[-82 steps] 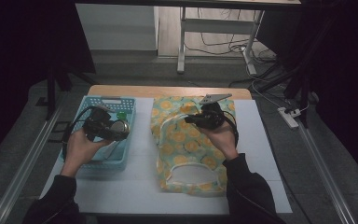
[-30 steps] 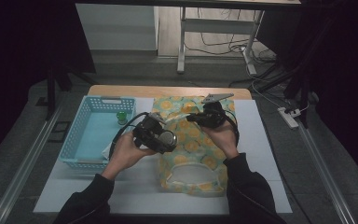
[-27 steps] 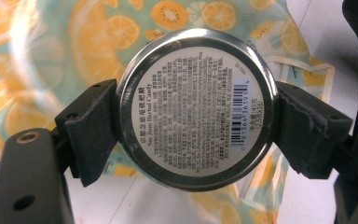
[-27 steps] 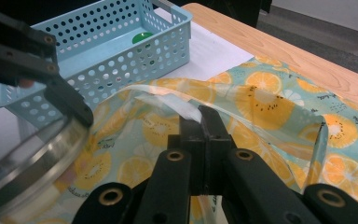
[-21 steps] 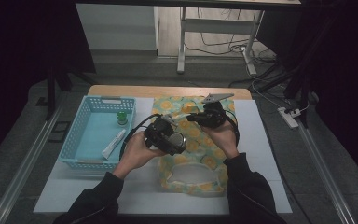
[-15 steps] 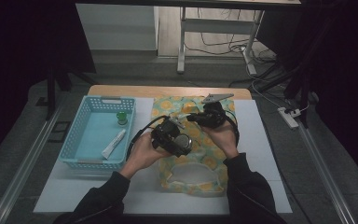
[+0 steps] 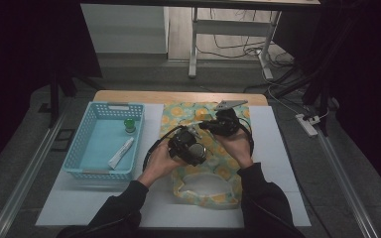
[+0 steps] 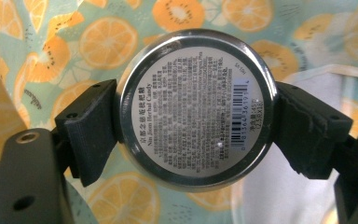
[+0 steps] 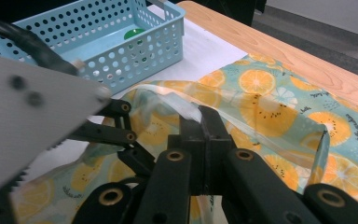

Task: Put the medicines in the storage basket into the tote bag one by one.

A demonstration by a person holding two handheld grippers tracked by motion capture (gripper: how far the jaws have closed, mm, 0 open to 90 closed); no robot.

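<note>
In the left gripper view, a round silver candy tin (image 8: 196, 109) with a printed label and barcode sits clamped between the black pads (image 8: 93, 126), so my left gripper (image 8: 196, 122) is shut on it. The high view places the left gripper (image 7: 191, 146) over the orange-and-kiwi print pouch (image 7: 203, 191), close above its fabric. My right gripper (image 9: 201, 122) is shut on the pouch's clear upper edge (image 9: 177, 100) and holds it raised. From above, the right gripper (image 7: 213, 125) is just beyond the left one.
A light blue perforated basket (image 7: 87, 166) stands left of the pouch on the white mat. It holds a small green-capped item (image 7: 129, 124) and a white tube (image 7: 121, 152). The basket (image 9: 121, 60) lies beyond the left gripper's linkage (image 9: 116, 133). The table's wooden far edge (image 7: 178, 96) is behind.
My left gripper has moved right from the basket with the tin and come down over the pouch, beside the right gripper. The right gripper has stayed in place on the pouch edge.
</note>
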